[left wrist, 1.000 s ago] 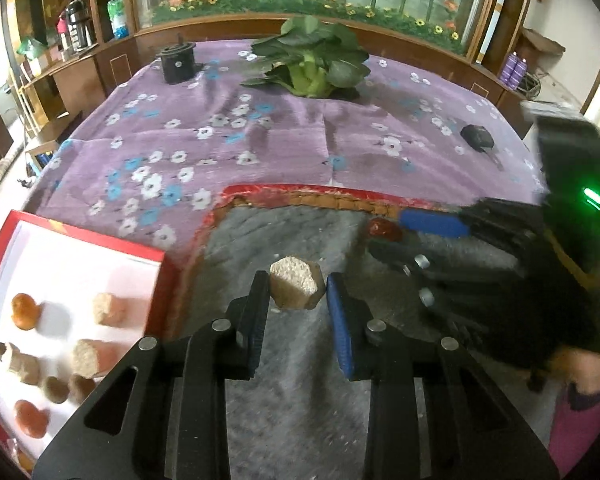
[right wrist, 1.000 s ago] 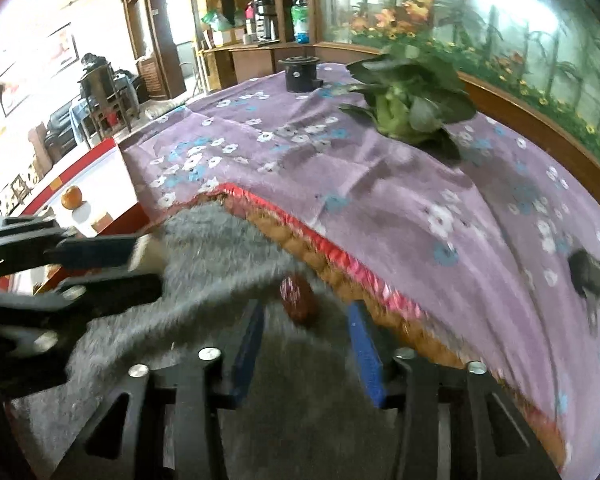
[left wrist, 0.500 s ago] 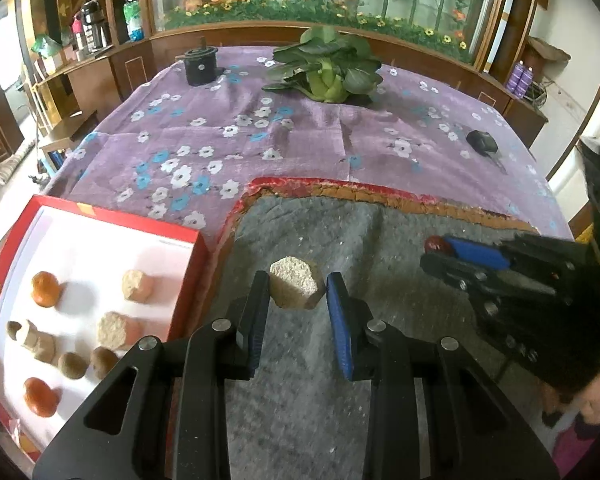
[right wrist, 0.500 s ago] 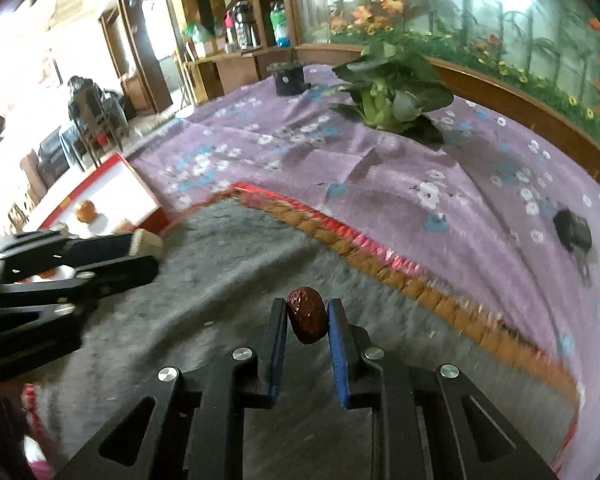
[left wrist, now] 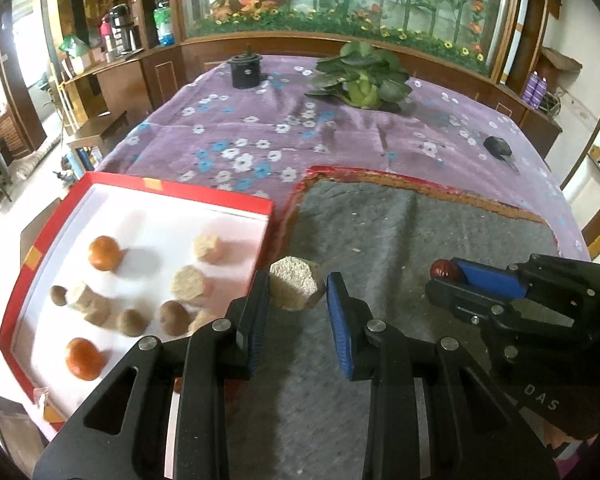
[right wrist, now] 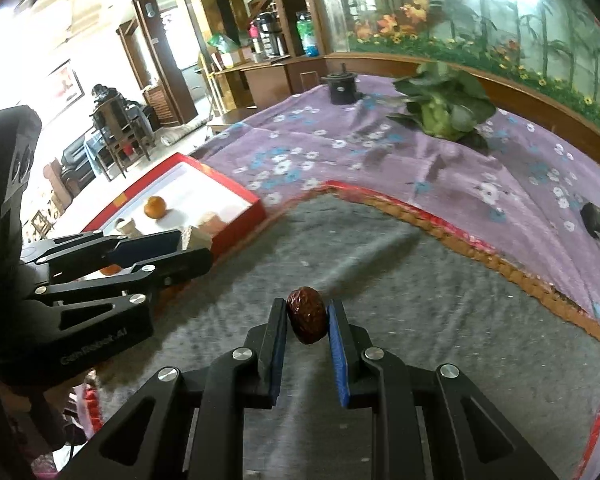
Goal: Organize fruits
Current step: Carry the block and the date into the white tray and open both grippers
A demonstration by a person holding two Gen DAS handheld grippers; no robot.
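Note:
My left gripper [left wrist: 298,294] is shut on a beige hexagonal fruit chunk [left wrist: 294,287] and holds it above the grey mat [left wrist: 380,240], just right of the red-rimmed white tray [left wrist: 148,196]. The tray holds two orange fruits [left wrist: 104,253], brown ones and several beige chunks. My right gripper [right wrist: 307,316] is shut on a dark red date [right wrist: 307,314] above the mat. It shows at the right in the left wrist view [left wrist: 446,276]. The left gripper [right wrist: 194,248] and the tray [right wrist: 236,196] show at the left in the right wrist view.
A purple flowered cloth [left wrist: 300,132] covers the table. A leafy green vegetable [left wrist: 360,80], a black round object [left wrist: 245,70] and a black key fob [left wrist: 497,146] lie on it farther back. Wooden cabinets and a planted glass wall stand behind.
My right gripper closed on the date and lifted it off the mat. Both grippers moved left toward the tray, which now shows larger. The left gripper kept its chunk.

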